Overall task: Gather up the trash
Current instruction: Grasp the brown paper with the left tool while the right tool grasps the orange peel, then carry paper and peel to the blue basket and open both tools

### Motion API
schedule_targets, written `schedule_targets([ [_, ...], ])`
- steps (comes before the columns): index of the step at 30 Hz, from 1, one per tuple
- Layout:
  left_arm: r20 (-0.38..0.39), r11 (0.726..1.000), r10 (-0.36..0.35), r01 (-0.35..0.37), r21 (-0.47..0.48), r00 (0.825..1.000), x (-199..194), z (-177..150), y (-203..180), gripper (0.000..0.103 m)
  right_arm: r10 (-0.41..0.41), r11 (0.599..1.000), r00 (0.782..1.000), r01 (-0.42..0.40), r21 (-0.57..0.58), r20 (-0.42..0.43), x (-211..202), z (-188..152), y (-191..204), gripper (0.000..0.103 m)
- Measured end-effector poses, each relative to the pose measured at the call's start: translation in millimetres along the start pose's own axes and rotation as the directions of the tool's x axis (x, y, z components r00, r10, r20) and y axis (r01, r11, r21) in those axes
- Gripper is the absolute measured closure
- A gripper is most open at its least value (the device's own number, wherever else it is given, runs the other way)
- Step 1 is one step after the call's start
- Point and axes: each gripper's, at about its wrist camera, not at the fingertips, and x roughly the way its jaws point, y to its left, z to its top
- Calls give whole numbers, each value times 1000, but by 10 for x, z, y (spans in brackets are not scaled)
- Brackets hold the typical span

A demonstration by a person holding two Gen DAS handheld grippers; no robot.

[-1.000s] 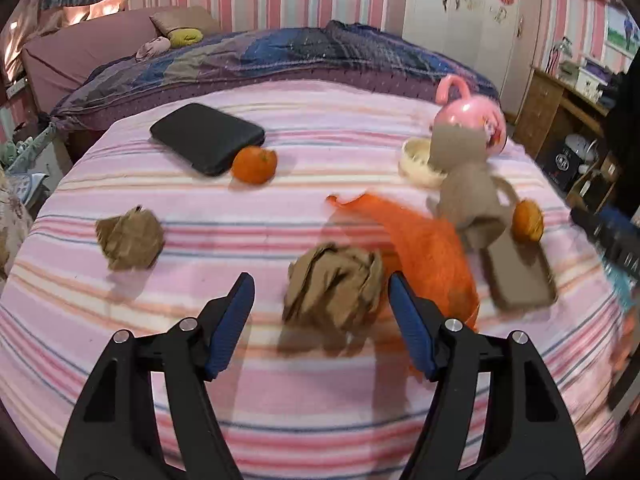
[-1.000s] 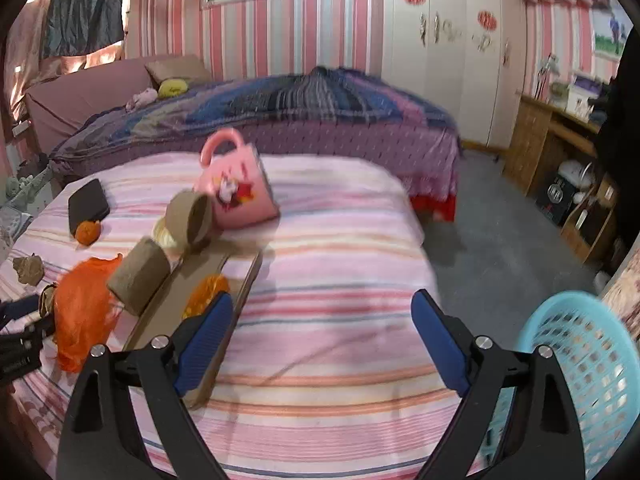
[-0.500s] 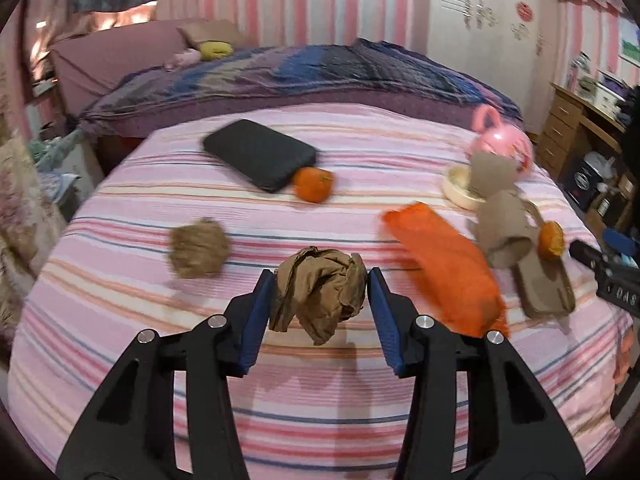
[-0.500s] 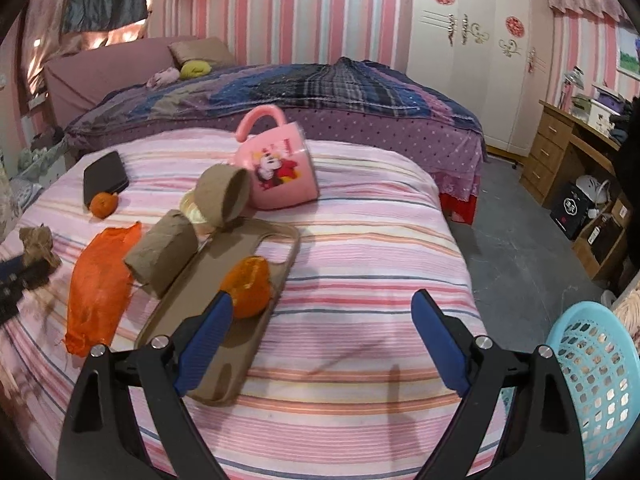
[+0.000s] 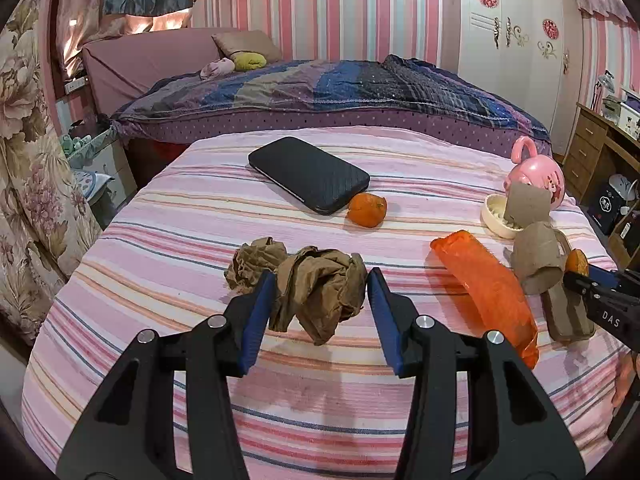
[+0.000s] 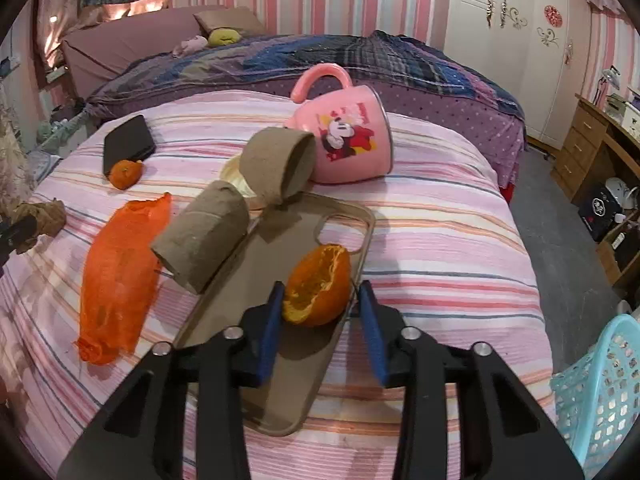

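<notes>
On the pink striped bed cover (image 5: pixel 192 216), taking the flat black phone (image 5: pixel 308 174) as landmark, a loose crumpled brown paper ball (image 5: pixel 256 262) lies well in front of the phone. Just right of that ball the left gripper (image 5: pixel 320 294) has its blue pads pressed on a second brown paper wad (image 5: pixel 320 292), jaws partly closed and the wad lifted clear of the cover. A whole small orange (image 5: pixel 366 210) sits touching the phone's near right corner. Further right lie an orange mesh net bag (image 6: pixel 118 264) and two brown cardboard tubes (image 6: pixel 204 236). Furthest from the phone, the right gripper (image 6: pixel 320 312) has just been closing on a torn orange peel half (image 6: pixel 318 290), which rests on a tan phone case (image 6: pixel 280 280); the left pad touches the peel, the right pad looks just short of it.

To do this well, I judge the right gripper should squeeze gently so the soft peel does not fold out, lift straight up so the case stays put, then carry across to the light blue plastic basket (image 6: pixel 596 384) beyond the bed's right edge. The left wad should travel with steady pressure.
</notes>
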Motion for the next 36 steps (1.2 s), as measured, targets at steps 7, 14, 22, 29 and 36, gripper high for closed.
schedule_targets([
  [7,12,1000,-9,9,-9,1000,-92,4,-31,56,7,1000,998,-6,-10,65,-144,-7,18,71],
  [14,46,1000,-31,31,3,998,-288,-17,-162,56,9,1000,995,-8,-10,102,-367,-91,-81,71],
  [22,68,997,-72,72,7,995,-533,-103,-404,56,7,1000,988,-7,0,151,-717,-213,-244,71],
  [29,93,993,-114,113,18,989,-761,-181,-717,56,-32,999,982,29,18,184,-1009,-360,-525,71],
  [36,114,983,-160,148,109,981,-928,-243,-1281,56,-99,993,975,85,76,199,-1245,-545,-1008,71],
])
